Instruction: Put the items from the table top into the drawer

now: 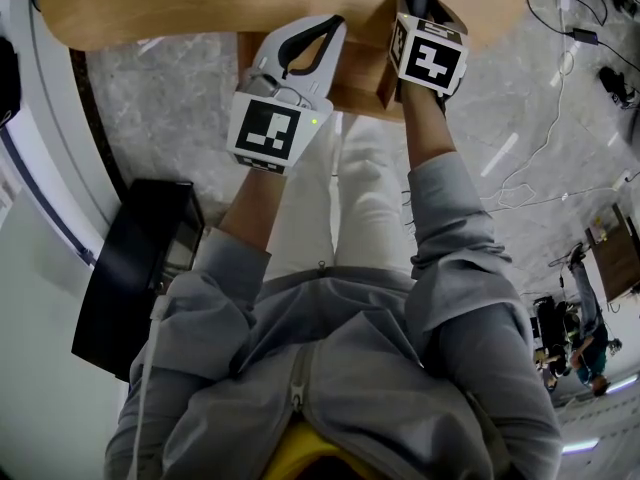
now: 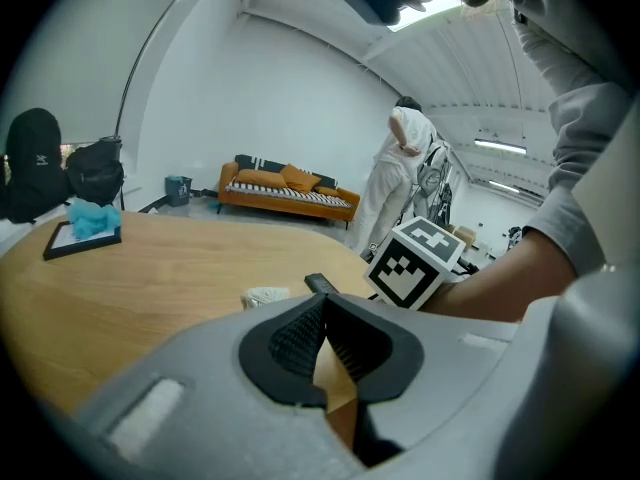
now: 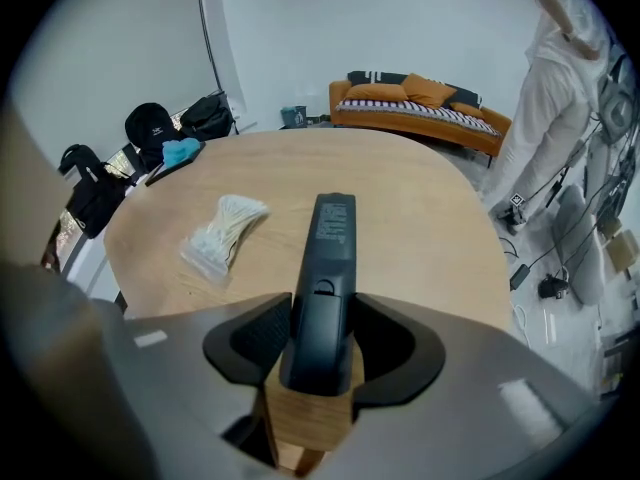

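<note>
A round light-wood table (image 1: 200, 8) fills the 12 o'clock edge of the head view. A shallow wooden drawer (image 1: 355, 98) sticks out from under its rim toward the person. On the tabletop, a clear plastic bag of thin white sticks (image 3: 220, 233) lies at 10 o'clock from the right gripper (image 3: 318, 338), well apart from it. A black tray with a turquoise cloth (image 2: 85, 233) sits near the far rim, beside black backpacks (image 3: 150, 123).

Beyond the table are an orange sofa (image 3: 420, 103) and a person in a white suit (image 3: 560, 88) at 2 o'clock. A black box (image 1: 140, 268) stands on the floor at 9 o'clock from the person's lap.

The right gripper is clamped on the near end of a long black remote control (image 3: 328, 268), which slants out over the table with its held end above the drawer's wood. The left gripper (image 2: 320, 318) has its tips together and holds nothing, with drawer wood showing below them. Both grippers cover the drawer's inside, so I cannot tell its contents.
</note>
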